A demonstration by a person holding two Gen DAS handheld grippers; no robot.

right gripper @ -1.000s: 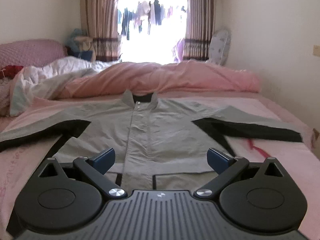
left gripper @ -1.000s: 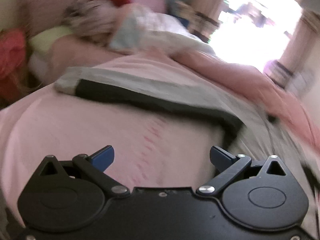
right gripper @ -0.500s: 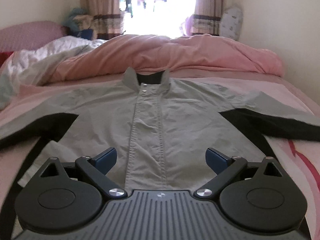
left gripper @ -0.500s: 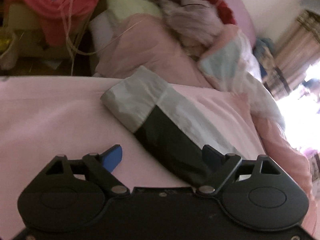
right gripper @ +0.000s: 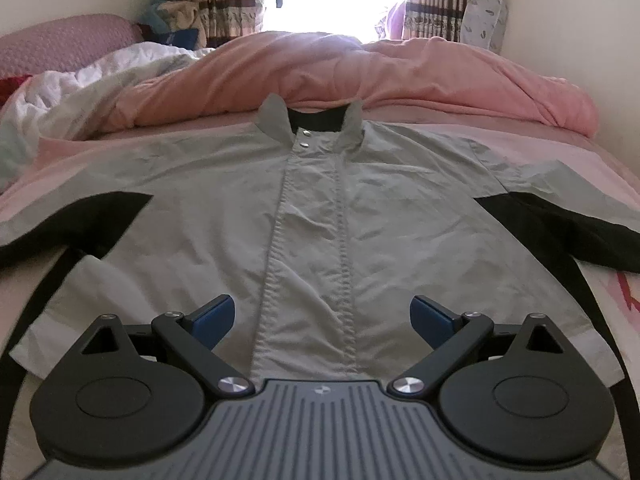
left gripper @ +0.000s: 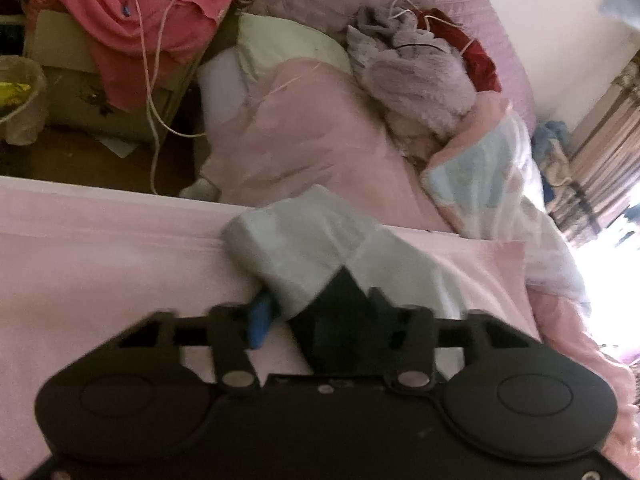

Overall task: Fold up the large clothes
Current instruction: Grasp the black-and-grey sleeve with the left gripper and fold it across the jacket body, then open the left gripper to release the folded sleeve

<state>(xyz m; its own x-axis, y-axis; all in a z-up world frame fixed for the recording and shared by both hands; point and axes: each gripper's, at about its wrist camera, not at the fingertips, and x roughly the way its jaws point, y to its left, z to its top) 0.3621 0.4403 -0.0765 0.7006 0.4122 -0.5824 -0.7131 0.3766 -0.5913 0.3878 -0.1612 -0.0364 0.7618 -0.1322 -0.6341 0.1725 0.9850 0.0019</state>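
A grey and black jacket [right gripper: 320, 208] lies flat, front up, on the pink bed sheet [right gripper: 560, 148], both sleeves spread out. My right gripper [right gripper: 322, 316] is open and empty, low over the jacket's hem at the front placket. In the left wrist view, the jacket's left sleeve end [left gripper: 304, 248] lies by the bed's edge. My left gripper [left gripper: 320, 316] has its blue fingers closed in around the sleeve where grey meets black; the view is blurred there.
A rumpled pink duvet [right gripper: 360, 68] and a white quilt [right gripper: 80, 92] lie at the far side of the bed. Pillows [left gripper: 280, 44] and a clothes pile [left gripper: 420, 76] sit at the headboard. A bedside cabinet with pink cloth [left gripper: 132, 16], cables and a bin stands beside the bed.
My left gripper moved forward onto the sleeve end and its fingers closed in around it. My right gripper moved closer and lower over the jacket's front, still open.
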